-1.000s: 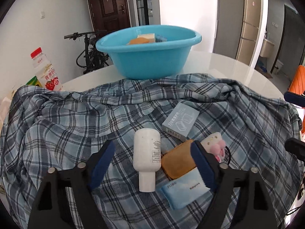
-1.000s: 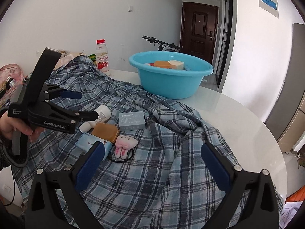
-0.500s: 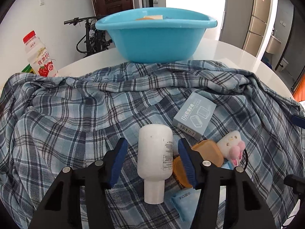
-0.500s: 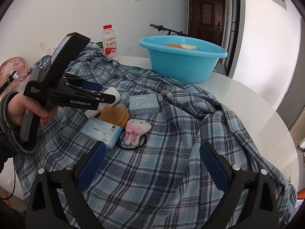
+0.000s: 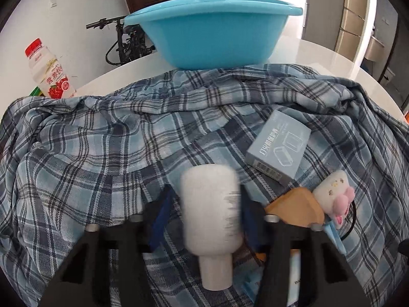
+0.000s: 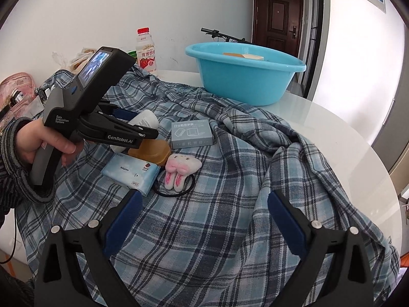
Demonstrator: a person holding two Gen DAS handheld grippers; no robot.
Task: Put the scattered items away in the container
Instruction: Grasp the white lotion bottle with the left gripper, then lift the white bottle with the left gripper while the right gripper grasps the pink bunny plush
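On the plaid shirt [image 5: 107, 138] spread over the surface, a white bottle [image 5: 211, 207] with a plain cylindrical cap and small side print is clamped between the left gripper's [image 5: 204, 215] jaws. Wide-open, empty jaws are shown on the right gripper [image 6: 204, 220]. Beyond, the blue basin [image 6: 245, 76] is seen.

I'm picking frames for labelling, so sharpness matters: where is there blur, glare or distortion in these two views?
Left wrist view: the white bottle between the left tool's pads is motion-smeared, its print unreadable, while the grey box stays sharp. Right wrist view: sharp; window glare on the bare white table. Both: fisheye bending, dark corners.
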